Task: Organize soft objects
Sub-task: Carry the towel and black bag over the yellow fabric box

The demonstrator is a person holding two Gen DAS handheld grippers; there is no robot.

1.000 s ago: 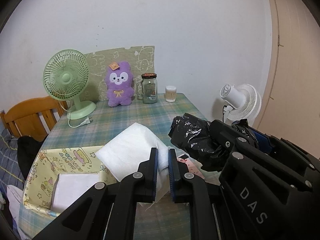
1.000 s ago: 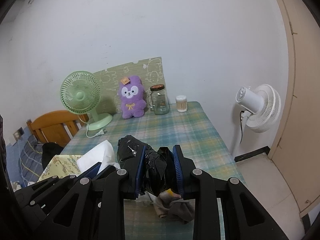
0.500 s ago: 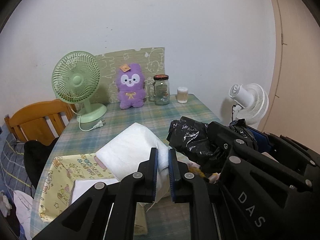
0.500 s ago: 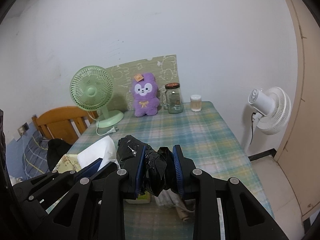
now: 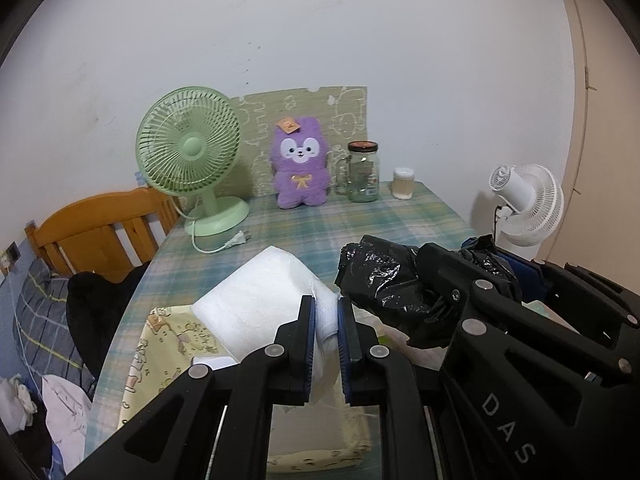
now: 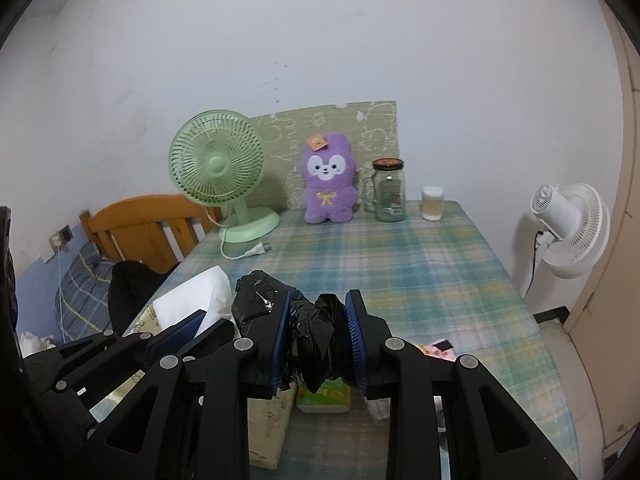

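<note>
Fingers (image 5: 307,334) of the left gripper (image 5: 325,344) are clamped on a fold of white foam sheet (image 5: 256,312), which spreads forward and to the left of them, above a yellow cartoon-print box (image 5: 160,344) lying on the tabletop (image 5: 360,224). Fingers (image 6: 280,332) of the right gripper (image 6: 318,340) are closed tightly on a crumpled black plastic bag (image 6: 312,328) — the bag bulges out on the left of the pads and hangs below them. In the left wrist view this bag (image 5: 384,280) sits just right of the left fingers, with the right gripper's black frame behind it.

Far ahead of both pairs of fingers, at the wall end of the plaid tabletop, stand — left to right — a green desk fan (image 6: 218,168) with its plug lying loose, a purple plush toy (image 6: 329,178), a glass jar (image 6: 389,190) and a small white-lidded container (image 6: 433,203). A patterned board (image 6: 372,124) leans on the wall behind the plush. Below the right fingers lie a green packet (image 6: 326,394) and a pink item (image 6: 438,350). A white pedestal fan (image 6: 568,230) stands off the right edge; a wooden headboard (image 6: 140,228) is at the left.
</note>
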